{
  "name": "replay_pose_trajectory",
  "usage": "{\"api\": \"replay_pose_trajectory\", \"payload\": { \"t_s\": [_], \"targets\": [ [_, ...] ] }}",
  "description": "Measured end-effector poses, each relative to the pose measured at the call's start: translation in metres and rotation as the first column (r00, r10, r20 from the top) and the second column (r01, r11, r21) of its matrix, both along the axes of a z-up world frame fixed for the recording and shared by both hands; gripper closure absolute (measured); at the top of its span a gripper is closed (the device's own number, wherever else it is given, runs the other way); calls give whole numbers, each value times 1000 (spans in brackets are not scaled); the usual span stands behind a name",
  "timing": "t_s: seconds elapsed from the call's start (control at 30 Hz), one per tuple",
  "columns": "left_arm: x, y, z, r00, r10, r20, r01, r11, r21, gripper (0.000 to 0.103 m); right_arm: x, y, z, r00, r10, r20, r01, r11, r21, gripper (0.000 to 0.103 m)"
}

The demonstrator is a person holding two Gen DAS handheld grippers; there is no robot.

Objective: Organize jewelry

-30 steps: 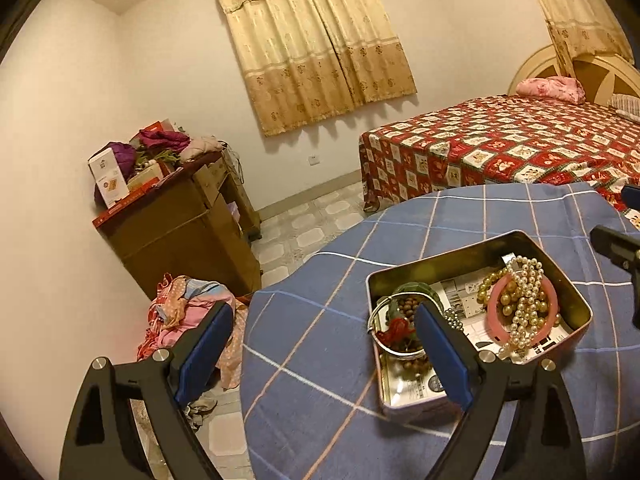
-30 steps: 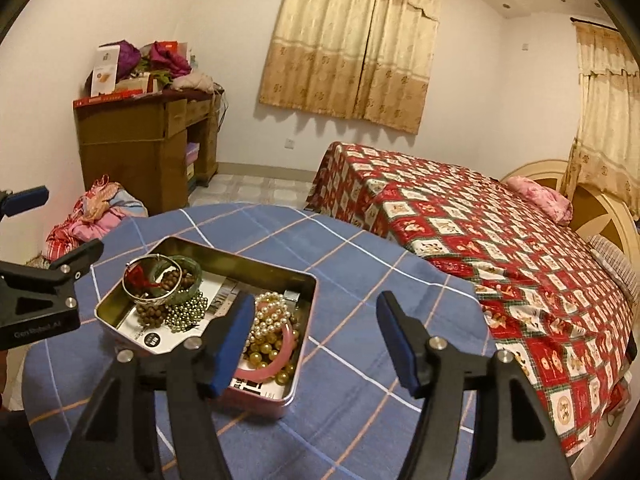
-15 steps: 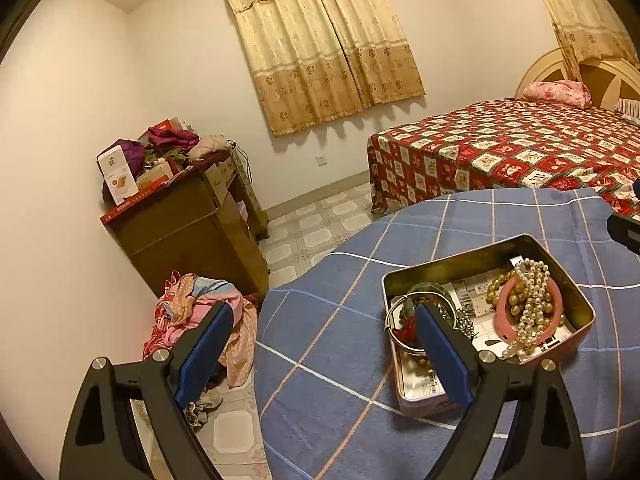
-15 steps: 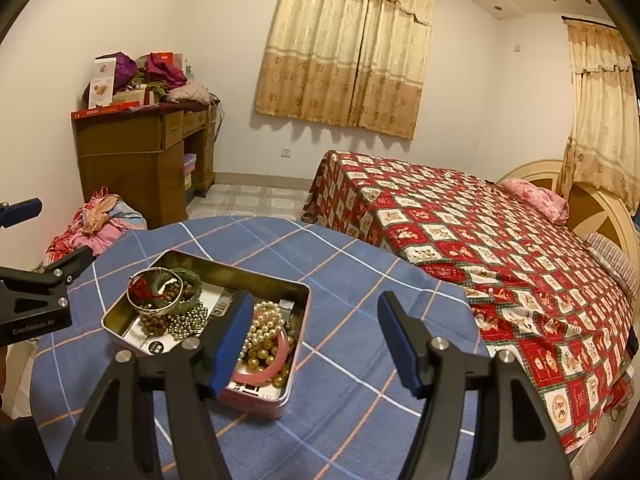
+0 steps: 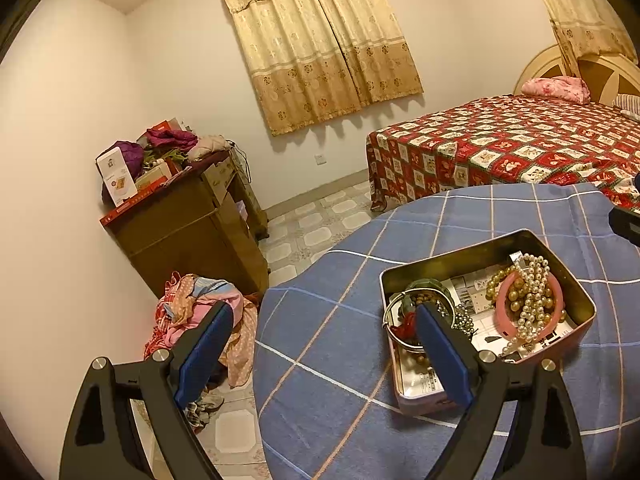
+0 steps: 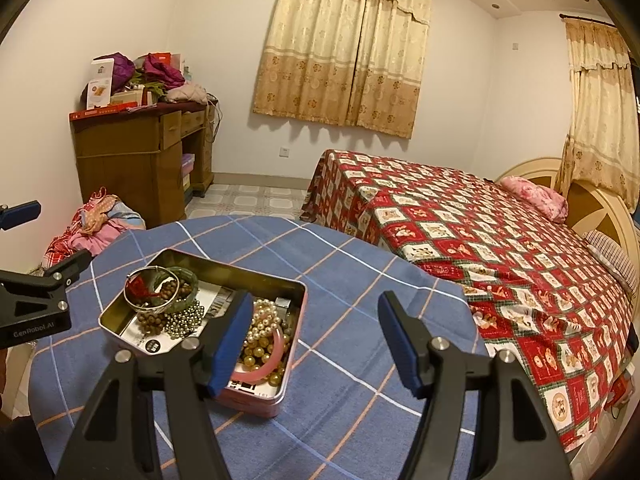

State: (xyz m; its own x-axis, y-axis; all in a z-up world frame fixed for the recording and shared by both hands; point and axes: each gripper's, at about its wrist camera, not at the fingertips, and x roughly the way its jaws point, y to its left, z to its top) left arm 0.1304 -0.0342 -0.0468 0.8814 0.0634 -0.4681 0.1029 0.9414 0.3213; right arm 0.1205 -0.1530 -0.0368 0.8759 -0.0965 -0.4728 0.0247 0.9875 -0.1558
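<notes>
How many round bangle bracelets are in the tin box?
3: a pink bangle under the pearls, a silver bangle at the tin box's other end, a green bangle beside it. More may be hidden.

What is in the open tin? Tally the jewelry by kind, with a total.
Bangles: 3 - pink plastic bangle, silver metal bangle, green bangle.
Bead strands: 4 - white pearl, gold bead, brown wooden bead, silver bead.
Total: 7.
</notes>
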Motion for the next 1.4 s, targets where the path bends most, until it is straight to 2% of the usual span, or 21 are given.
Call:
{"api": "replay_pose_trajectory", "payload": {
  "t_s": [1.4],
  "targets": [
    [1, 0, 3, 1000, 10, 15, -10, 1000, 2, 11, 0, 2, 5, 1000, -1, 19, 1, 1000, -2, 34]
  ]
}}
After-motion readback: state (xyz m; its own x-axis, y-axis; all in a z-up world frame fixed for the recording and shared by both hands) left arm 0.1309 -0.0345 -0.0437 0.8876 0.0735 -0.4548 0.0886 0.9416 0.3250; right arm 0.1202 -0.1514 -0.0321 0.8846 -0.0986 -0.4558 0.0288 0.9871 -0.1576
